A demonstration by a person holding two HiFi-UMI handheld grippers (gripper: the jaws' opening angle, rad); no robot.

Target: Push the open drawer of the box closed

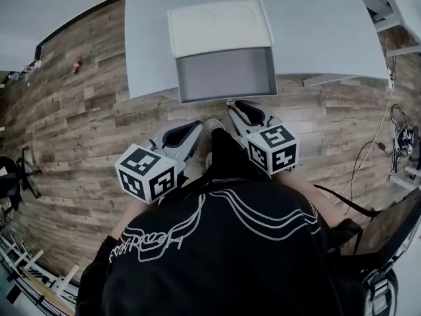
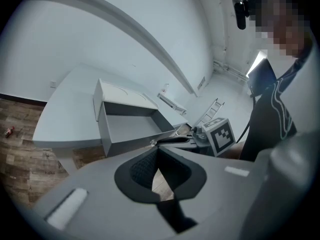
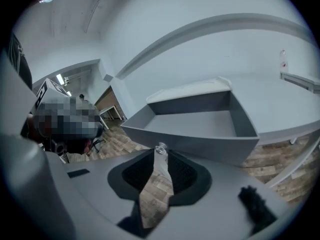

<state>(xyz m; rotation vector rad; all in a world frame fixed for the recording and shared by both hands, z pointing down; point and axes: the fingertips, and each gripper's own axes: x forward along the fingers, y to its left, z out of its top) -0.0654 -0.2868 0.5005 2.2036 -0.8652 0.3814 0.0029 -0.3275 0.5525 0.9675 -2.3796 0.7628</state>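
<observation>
A white box (image 1: 220, 28) stands on the pale table (image 1: 316, 25), with its grey drawer (image 1: 227, 74) pulled out over the table's near edge. The drawer is empty. In the right gripper view a small clear knob (image 3: 160, 148) on the drawer front (image 3: 200, 146) sits at the tips of my right gripper (image 3: 160, 154), whose jaws stand a narrow slit apart around it. The head view puts the right gripper (image 1: 235, 105) at the middle of the drawer front. My left gripper (image 1: 197, 127) hangs lower left of the drawer, shut and empty, over the floor.
Wood-plank floor (image 1: 85, 130) lies under and around the table. Cables (image 1: 401, 137) trail at the right, and a dark chair base (image 1: 13, 176) stands at the far left. A small red object (image 1: 77, 64) lies on the floor at the left.
</observation>
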